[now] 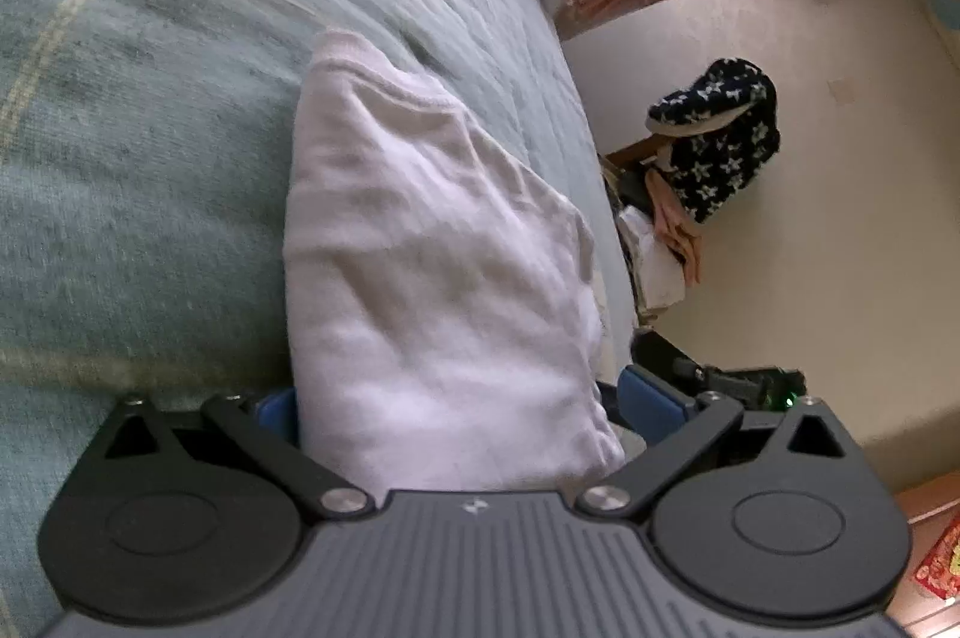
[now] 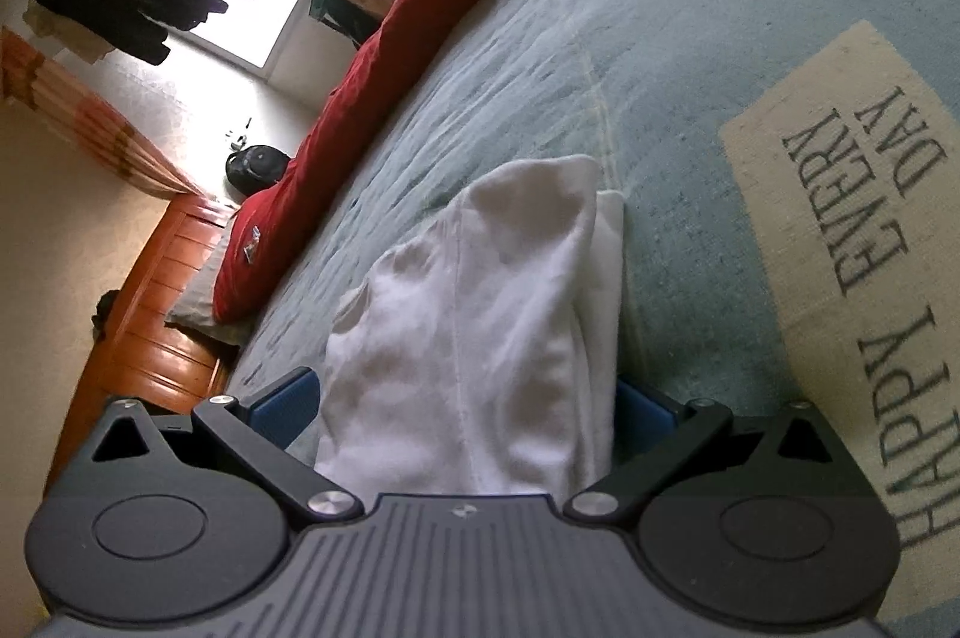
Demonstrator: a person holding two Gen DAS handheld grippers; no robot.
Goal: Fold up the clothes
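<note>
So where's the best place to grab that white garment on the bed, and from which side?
Judging from these views, grip the white garment at its near bunched edge, coming in low from the bed's edge side along the cloth. It lies folded and thick there, so both layers fit between the fingers. The left gripper and right gripper each already straddle that end; whether they are pinching is unclear.

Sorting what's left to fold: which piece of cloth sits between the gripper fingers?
The white garment, bunched between both grippers' blue pads; the red blanket lies untouched farther across the bed.
</note>
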